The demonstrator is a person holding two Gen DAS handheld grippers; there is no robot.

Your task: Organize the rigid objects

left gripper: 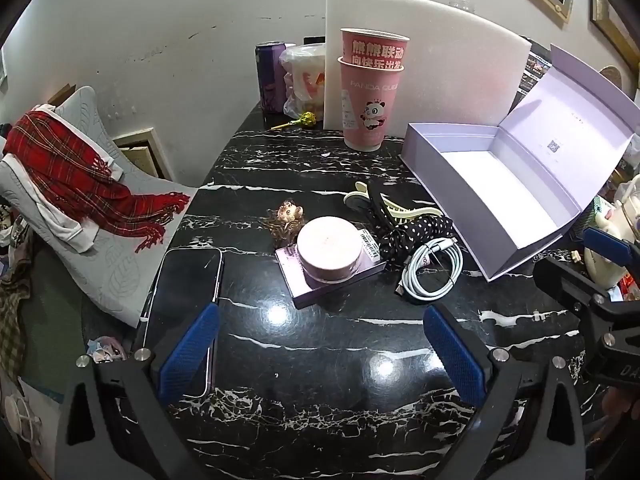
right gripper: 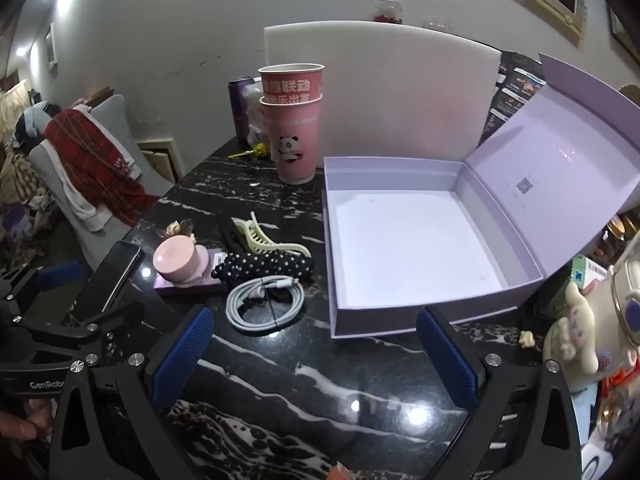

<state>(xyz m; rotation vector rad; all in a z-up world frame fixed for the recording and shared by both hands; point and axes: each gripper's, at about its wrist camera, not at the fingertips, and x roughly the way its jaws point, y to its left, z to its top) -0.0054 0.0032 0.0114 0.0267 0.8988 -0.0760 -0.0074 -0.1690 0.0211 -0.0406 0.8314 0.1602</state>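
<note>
On the black marble table (left gripper: pixel 320 360) a round pink jar (left gripper: pixel 329 249) sits on a flat purple box (left gripper: pixel 320 284). A black phone (left gripper: pixel 184 308) lies at the left, under my left gripper's left finger. A coiled white cable (left gripper: pixel 430 270), a cream hair claw (left gripper: pixel 404 210), a polka-dot hair piece (left gripper: pixel 416 232) and a small brown figurine (left gripper: pixel 286 216) lie around the jar. The open lilac box (right gripper: pixel 420 256) stands empty. My left gripper (left gripper: pixel 320 354) hangs open above bare table. My right gripper (right gripper: pixel 316 354) is open before the lilac box, beside the cable (right gripper: pixel 264 306).
Two stacked pink paper cups (left gripper: pixel 370 88) stand in front of a white foam board (left gripper: pixel 432 68), with a purple can (left gripper: pixel 269 76) and a plastic bag behind. A chair with a red plaid scarf (left gripper: pixel 80 176) is left of the table. A plush toy (right gripper: pixel 592 320) crowds the right edge.
</note>
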